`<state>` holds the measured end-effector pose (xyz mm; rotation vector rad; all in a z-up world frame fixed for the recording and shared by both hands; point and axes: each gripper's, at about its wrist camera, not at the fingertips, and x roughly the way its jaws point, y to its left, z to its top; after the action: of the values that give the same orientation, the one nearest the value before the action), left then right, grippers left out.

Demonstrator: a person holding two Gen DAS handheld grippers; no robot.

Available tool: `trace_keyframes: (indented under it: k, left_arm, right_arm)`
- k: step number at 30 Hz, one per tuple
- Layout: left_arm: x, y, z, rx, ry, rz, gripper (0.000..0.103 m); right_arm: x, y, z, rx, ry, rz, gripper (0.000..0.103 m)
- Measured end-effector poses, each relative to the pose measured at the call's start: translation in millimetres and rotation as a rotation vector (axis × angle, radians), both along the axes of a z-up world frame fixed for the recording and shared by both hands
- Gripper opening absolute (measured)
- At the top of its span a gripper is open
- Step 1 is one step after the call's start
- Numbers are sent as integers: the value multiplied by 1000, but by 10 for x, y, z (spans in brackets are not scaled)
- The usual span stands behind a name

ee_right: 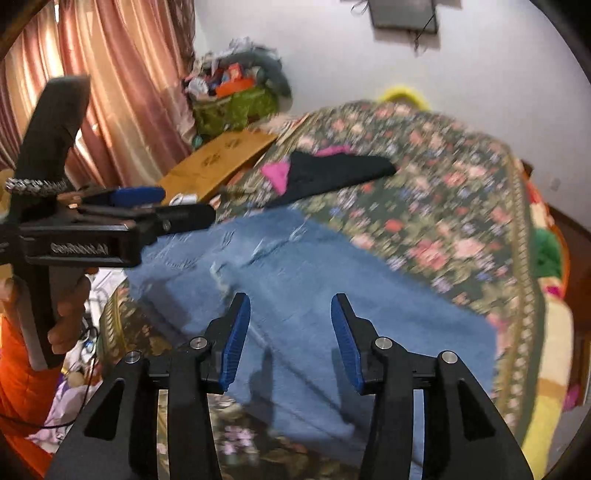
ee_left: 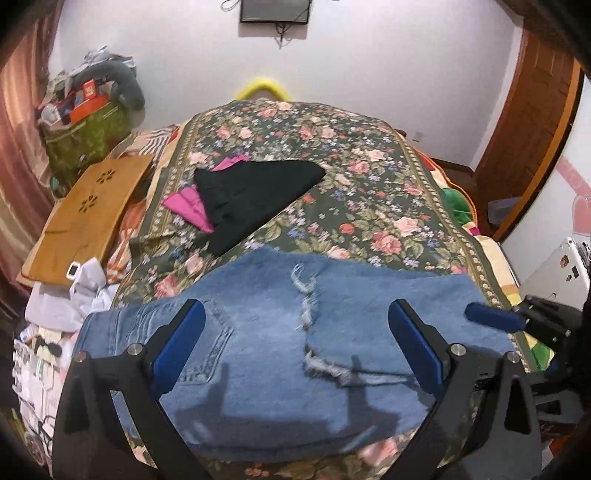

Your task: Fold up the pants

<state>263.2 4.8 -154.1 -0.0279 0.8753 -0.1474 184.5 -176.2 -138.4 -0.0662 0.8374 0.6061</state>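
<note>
- The left gripper (ee_left: 296, 343) fills the bottom of the left wrist view, its blue-padded jaws spread wide with nothing pinched between them; denim lies beneath the gap.
- The right gripper (ee_right: 290, 341) stands at the bottom centre of the right wrist view, jaws parted to a middling width and empty, the pads clear of the cloth below.
- In the left wrist view the right gripper's blue fingertip shows at the right edge, over the right end of the denim.
- In the right wrist view the left gripper comes in from the left edge, held by a hand (ee_right: 70, 310) at the lower left, with an orange sleeve (ee_right: 18, 373) below it.
- The jeans (ee_left: 280, 347) lie folded across the near end of the bed, in the lower centre of both views; a frayed rip (ee_left: 304, 295) runs down the middle and a back pocket (ee_left: 210, 343) shows at the left.
- Beneath them is a floral bedspread (ee_left: 369, 177), dark green with pink roses, running to the upper centre.
- A black garment (ee_left: 251, 192) lies on the bedspread above the jeans, well apart from them, overlapping a pink garment (ee_left: 184, 206) at its left.
- A wooden board (ee_left: 88, 214) with flower cut-outs sits at the left of the bed.
- A green bag (ee_left: 81, 140) heaped with clutter stands in the upper left, beside pink curtains (ee_right: 122, 92).
- A dark wall-mounted screen (ee_left: 273, 11) hangs at the top centre.
</note>
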Motion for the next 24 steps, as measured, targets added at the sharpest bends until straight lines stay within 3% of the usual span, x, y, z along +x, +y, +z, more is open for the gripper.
trace_keyframes:
  k: [3,5,9,18,24]
  left_arm:
    - [81,-146,52,8,-9,-24,100]
    - [134,-253,82,25,-19,-44,100]
    - [282,-455,70,54,-16,-81,101]
    - [685,-787,-410,79,154,-160,101]
    - [795,-916,-879,162,275,-184,101]
  right_arm:
    - [64,-186,70,3,-33,-49,44]
    - [115,-317,67,4,-47,-85,51]
    - [281,-552,-27,2,-15,-143,54]
    - [586,-809,-538,-54,138,-184,54]
    - [599,-837,-873,-92,229,-149,54]
